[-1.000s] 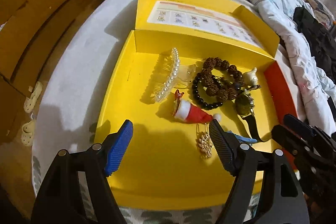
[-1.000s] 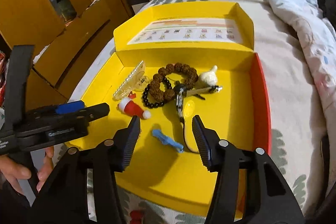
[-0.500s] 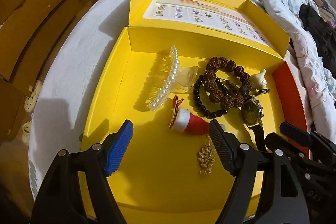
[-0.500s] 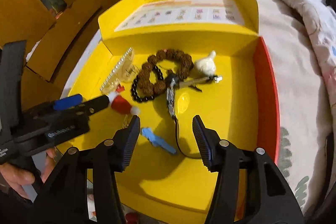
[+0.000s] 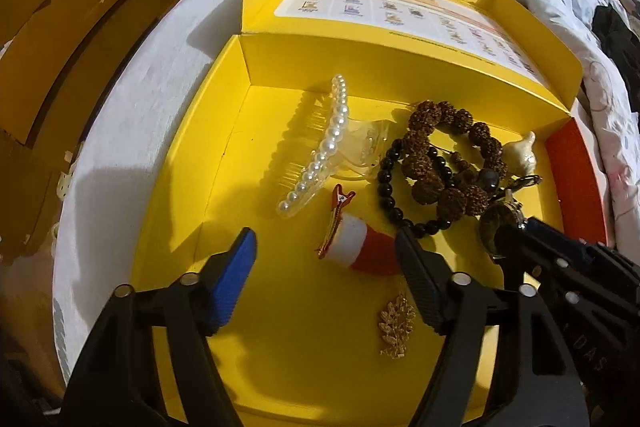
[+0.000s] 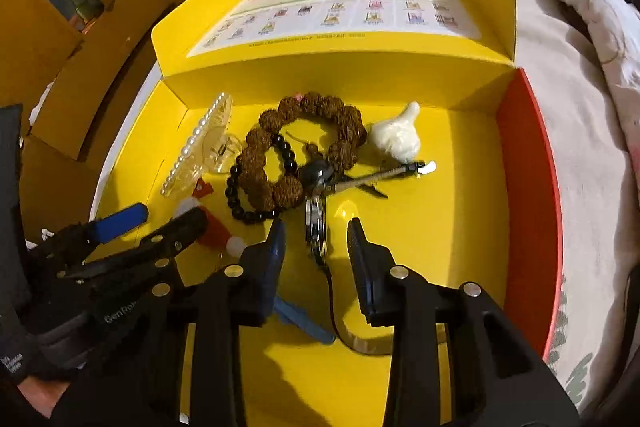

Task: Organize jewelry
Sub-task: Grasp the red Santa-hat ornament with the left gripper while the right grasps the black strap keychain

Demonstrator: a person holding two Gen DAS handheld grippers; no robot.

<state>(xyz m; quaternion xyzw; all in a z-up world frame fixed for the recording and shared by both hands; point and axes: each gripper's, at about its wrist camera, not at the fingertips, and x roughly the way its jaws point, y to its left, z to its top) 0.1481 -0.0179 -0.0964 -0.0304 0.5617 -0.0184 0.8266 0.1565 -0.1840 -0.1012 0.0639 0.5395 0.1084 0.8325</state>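
The bed [image 5: 132,115] under its pale cover carries the open yellow cardboard box [image 6: 440,227] with one red side wall, and everything you work on lies inside that box. Its lid [image 6: 328,23] stands folded back at the far wall, showing a printed chart.

Near the box's far wall, toward the left, lies the clear plastic hair claw lined with white pearls [image 5: 320,151]. Just right of it, the chunky brown seed-bead bracelet [image 6: 308,147] overlaps the smaller string of glossy black beads [image 6: 256,203]. Toward the red wall rests the small white shell-like ornament [image 6: 396,139], with a thin metal hair pin [image 6: 380,177] just in front of it.

The red and white Santa-hat hair clip [image 5: 352,243] sits near the middle of the box floor. The wristwatch with a dark strap [image 6: 318,227] lies in front of the brown bracelet, a flat blue clip [image 6: 300,321] beside its strap. The little gold leaf-shaped earring [image 5: 396,323] lies nearest the box's front wall.

Your left hand-held gripper [image 5: 324,267] hangs over the Santa-hat clip, jaws apart and just narrowed, the hat's red tip hidden behind the right finger; I cannot tell whether it touches. Your right hand-held gripper [image 6: 316,247] has just been closing, its pads either side of the watch but not pressing it.
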